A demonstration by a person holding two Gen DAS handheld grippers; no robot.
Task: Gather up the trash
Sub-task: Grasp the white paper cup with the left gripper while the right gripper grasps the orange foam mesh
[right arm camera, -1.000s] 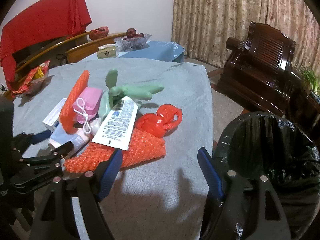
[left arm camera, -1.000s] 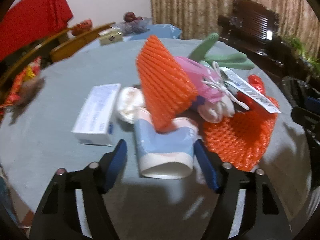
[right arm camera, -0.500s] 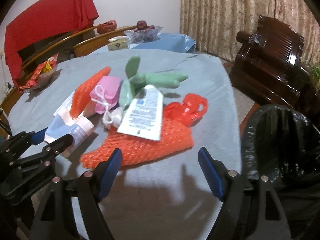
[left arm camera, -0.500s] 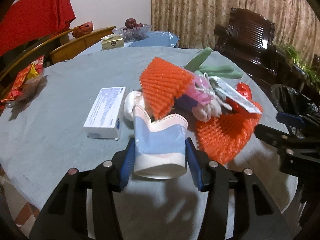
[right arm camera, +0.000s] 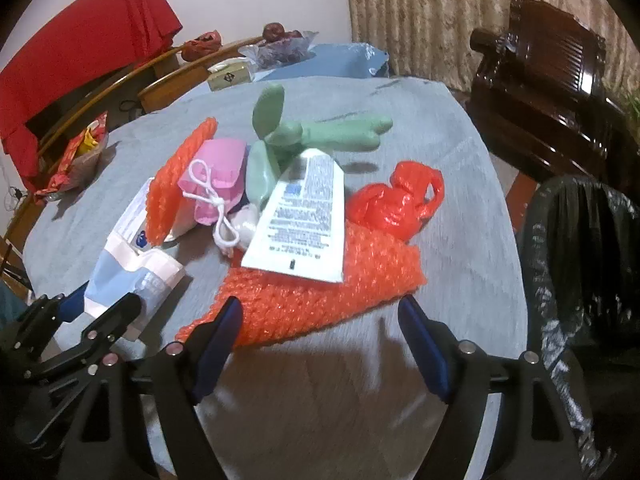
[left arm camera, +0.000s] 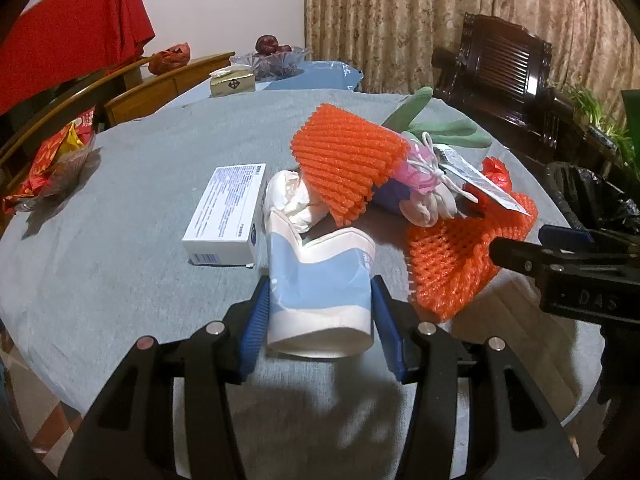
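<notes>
Your left tongs (left arm camera: 320,320) clamp crushed blue-white paper cup (left arm camera: 320,280); right tongs (right arm camera: 320,332) open. Risk: orange foam net (left arm camera: 348,168) at 12 o'clock snags on lift.

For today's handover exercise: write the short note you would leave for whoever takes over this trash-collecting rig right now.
Left gripper: shut on the paper cup, at the table's near edge.
Right gripper: open, empty, fingers either side of the near end of the orange foam net.
Black-lined bin: right of the table.
Done: cup grasped, nothing seen binned.
Left: bin the cup, then net, white tube, red bag, green glove, white box.
</notes>
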